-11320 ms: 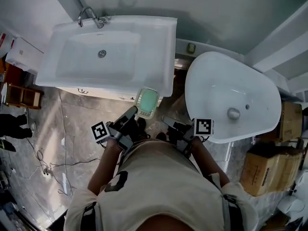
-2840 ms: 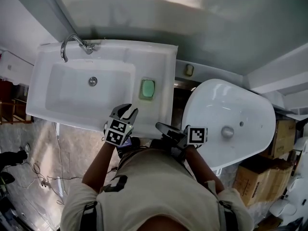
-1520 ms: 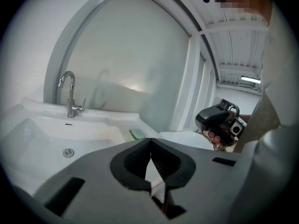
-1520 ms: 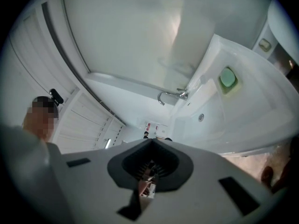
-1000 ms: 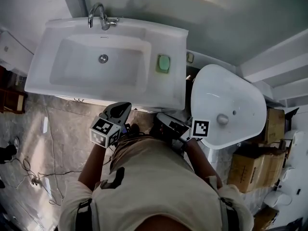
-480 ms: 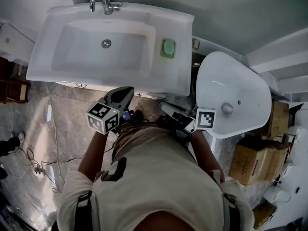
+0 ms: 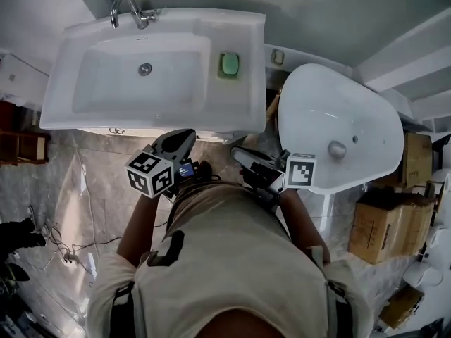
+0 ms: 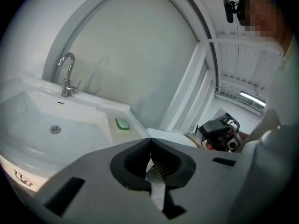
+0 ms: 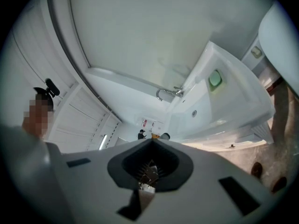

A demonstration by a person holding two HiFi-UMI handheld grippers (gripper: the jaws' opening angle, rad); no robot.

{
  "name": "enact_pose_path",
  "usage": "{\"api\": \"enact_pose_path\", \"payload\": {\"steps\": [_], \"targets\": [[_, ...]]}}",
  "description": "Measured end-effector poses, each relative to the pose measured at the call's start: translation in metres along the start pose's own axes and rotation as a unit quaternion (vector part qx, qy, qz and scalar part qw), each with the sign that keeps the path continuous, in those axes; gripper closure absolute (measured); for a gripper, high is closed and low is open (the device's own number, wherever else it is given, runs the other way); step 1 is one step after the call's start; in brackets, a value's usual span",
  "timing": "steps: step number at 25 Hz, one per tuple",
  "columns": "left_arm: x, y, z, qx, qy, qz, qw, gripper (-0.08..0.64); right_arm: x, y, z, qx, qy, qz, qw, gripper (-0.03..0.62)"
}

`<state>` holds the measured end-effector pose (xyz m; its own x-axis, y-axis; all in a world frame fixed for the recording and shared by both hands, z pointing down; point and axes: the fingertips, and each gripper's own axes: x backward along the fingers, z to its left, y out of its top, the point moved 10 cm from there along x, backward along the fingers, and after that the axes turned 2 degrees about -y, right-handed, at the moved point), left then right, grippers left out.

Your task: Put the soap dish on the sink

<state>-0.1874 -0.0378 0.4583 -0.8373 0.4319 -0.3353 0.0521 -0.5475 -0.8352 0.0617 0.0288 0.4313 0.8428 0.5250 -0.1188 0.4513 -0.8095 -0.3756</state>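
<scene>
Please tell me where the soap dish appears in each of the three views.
Head view: soap dish upper middle, on the sink.
Left gripper view: soap dish left of centre.
Right gripper view: soap dish upper right.
Shared landmark: the faucet.

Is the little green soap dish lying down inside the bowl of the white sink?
No, the green soap dish sits on the white sink's flat ledge, beside the bowl, not in it.

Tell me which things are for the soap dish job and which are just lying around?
For the job: soap dish, sink, left gripper, right gripper, both shut and empty.
Just lying about: oval basin, cardboard boxes, floor cables.
</scene>
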Motion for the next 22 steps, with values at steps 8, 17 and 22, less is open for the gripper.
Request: {"api": "enact_pose_path", "payload": {"steps": [8, 17, 22], "targets": [[-0.030, -0.009, -0.056, -0.017, -0.030, 0.031, 0.9989, 0.540, 0.053, -0.010, -0.001, -0.011, 0.004, -0.028, 1.000, 0.581], [-0.040, -0.018, -0.091, -0.022, -0.015, 0.041, 0.9988, 0.540, 0.097, -0.023, -0.003, -0.019, 0.015, -0.033, 0.999, 0.581], [-0.037, -0.029, -0.109, -0.025, -0.002, 0.045, 0.9986, 0.540, 0.111, -0.031, -0.003, -0.018, 0.033, -0.021, 0.999, 0.581]]}}
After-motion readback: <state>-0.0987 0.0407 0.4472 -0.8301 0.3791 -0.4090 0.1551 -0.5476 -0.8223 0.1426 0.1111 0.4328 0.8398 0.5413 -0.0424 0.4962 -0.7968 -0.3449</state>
